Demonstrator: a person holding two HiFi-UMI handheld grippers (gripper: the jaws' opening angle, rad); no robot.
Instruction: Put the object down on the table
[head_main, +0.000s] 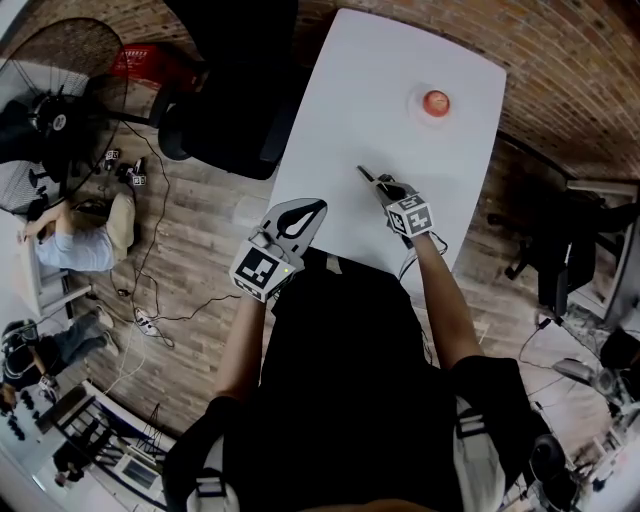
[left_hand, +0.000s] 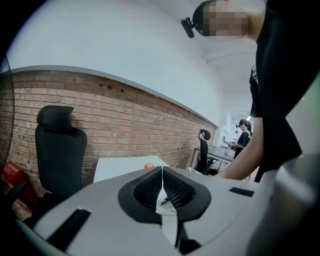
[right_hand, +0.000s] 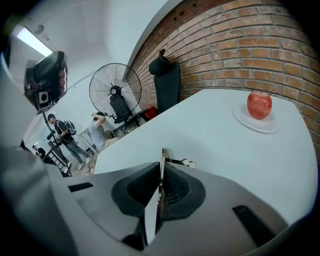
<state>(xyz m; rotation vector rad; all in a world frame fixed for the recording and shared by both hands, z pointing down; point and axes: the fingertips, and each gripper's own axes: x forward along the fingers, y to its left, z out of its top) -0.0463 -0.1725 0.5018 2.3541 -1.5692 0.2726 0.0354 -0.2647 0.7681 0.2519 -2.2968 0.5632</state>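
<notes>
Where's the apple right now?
In the head view, the apple sits on a white plate at the table's far right end, well beyond the right gripper and the thin metal tool in its jaws.

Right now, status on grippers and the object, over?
Left gripper shut, empty. Right gripper shut on thin metal utensil, low over table. Apple on plate far end, nothing in the way.

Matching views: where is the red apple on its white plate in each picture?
Head view: the red apple is upper right, near the white table's far end.
Left gripper view: the apple is tiny, just below centre, at the table's far edge.
Right gripper view: the apple is upper right, on its white plate.
Shared landmark: the black office chair beside the table.
</notes>
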